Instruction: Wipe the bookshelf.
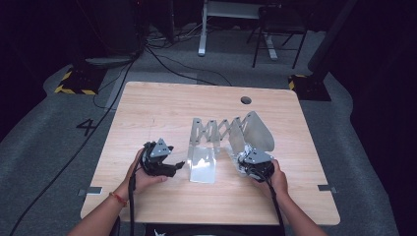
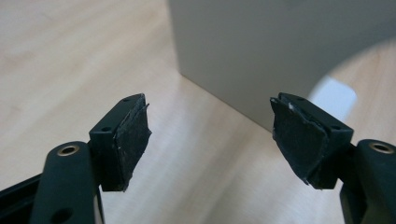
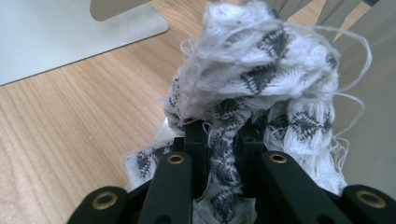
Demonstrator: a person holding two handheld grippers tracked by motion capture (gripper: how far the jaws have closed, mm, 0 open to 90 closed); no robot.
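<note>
Two tongs are in use, one per hand. The right tongs (image 3: 219, 140) are pressed together on one white cloth with a black pattern (image 3: 261, 79), pinching a fold between the jaws; loose threads hang from its edges. In the high view the cloth (image 1: 244, 164) sits at the tips of the right tongs (image 1: 248, 164), at 4 o'clock from the table (image 1: 162, 103) centre. The left tongs (image 2: 210, 135) are spread, with nothing between the jaws. One folding metal rack (image 1: 219, 132) lies on the table: two flat panels joined by one scissor lattice. The left tongs (image 1: 179, 166) point toward its near panel (image 1: 202, 166), just beside its edge.
</note>
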